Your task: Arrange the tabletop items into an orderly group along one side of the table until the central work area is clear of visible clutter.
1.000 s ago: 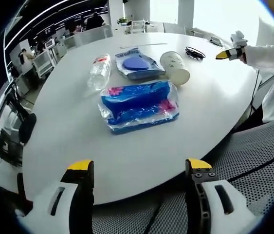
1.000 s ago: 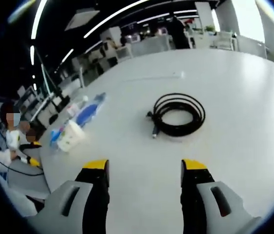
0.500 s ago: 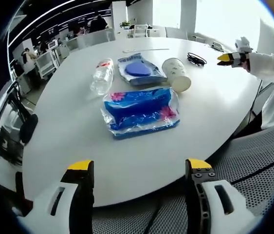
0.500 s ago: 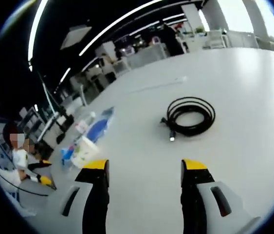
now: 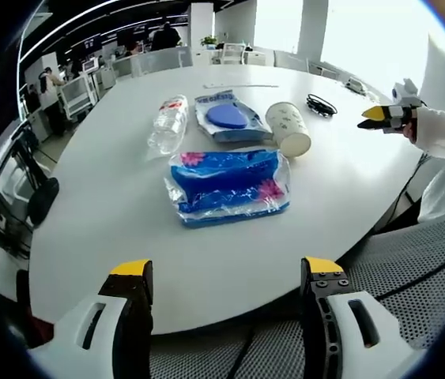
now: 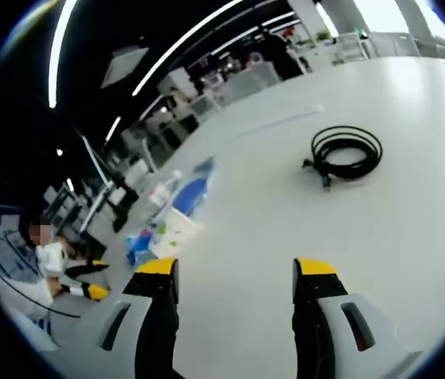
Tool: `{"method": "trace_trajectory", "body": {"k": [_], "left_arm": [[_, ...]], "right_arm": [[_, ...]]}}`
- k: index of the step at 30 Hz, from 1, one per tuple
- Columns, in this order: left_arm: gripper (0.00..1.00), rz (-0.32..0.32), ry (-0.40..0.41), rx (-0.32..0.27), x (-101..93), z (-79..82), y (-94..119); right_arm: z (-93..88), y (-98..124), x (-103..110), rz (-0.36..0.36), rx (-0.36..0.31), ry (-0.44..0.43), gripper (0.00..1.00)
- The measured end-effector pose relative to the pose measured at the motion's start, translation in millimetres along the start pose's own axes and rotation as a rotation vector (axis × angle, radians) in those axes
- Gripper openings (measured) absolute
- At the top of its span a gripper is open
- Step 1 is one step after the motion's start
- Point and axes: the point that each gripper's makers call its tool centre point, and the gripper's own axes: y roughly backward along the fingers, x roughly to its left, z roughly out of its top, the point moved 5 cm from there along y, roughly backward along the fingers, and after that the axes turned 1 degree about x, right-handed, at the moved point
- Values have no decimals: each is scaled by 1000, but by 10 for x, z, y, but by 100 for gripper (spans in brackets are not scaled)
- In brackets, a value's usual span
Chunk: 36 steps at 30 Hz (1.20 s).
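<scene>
While both claws hang open and empty, clutter sits mid-surface
Left claw (image 5: 226, 272) faces blue packet (image 5: 227, 184), bottle (image 5: 167, 123), pouch (image 5: 228, 118) and cup (image 5: 289, 128); right claw (image 6: 235, 272) faces cable coil (image 6: 346, 152) toward the surface's (image 5: 111, 213) far edge

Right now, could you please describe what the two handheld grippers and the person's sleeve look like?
The left gripper has two pale grey moulded jaws with black inner faces, slotted sides and yellow tips. The right gripper is built the same way, grey and black with yellow tips. In the left gripper view it appears as a yellow tip and a pale body, with a white sleeve behind it.
</scene>
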Motion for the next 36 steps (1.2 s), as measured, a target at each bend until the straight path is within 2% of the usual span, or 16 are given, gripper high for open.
{"method": "trace_trajectory", "body": {"k": [3, 6, 7, 10, 13, 16, 19, 23, 26, 30, 32, 33, 34, 36], "left_arm": [[77, 2, 31, -17, 36, 41, 24], [69, 19, 64, 15, 82, 46, 45], [68, 14, 71, 1, 86, 70, 48], [71, 5, 109, -20, 101, 130, 44], [71, 5, 113, -32, 141, 192, 10], [72, 4, 126, -32, 190, 266, -49], [72, 1, 133, -26, 257, 328, -125], [70, 14, 121, 1, 344, 346, -212], [69, 3, 143, 2, 378, 396, -294], [64, -4, 131, 13, 375, 439, -375], [59, -8, 128, 14, 384, 448, -411], [56, -8, 130, 23, 393, 440, -423], [52, -6, 130, 24, 402, 440, -436], [50, -1, 146, 13, 433, 449, -462]], "right_arm": [[-76, -9, 87, 20, 31, 15, 55], [-159, -33, 231, 53, 50, 18, 55], [-183, -45, 270, 64, 59, 17, 55], [-270, -92, 415, 103, 98, 40, 54], [-405, -135, 573, 156, 172, 64, 54], [-507, -156, 701, 194, 212, 78, 53], [-624, -206, 869, 248, 286, 150, 52], [-659, -287, 1030, 281, 314, 174, 51], [-644, -374, 1147, 307, 330, 202, 51], [-588, -486, 1230, 307, 337, 188, 50], [-591, -530, 1296, 308, 348, 184, 47], [-596, -539, 1305, 304, 351, 186, 42], [-631, -562, 1322, 279, 363, 188, 39], [-666, -636, 1367, 277, 356, 194, 38]]}}
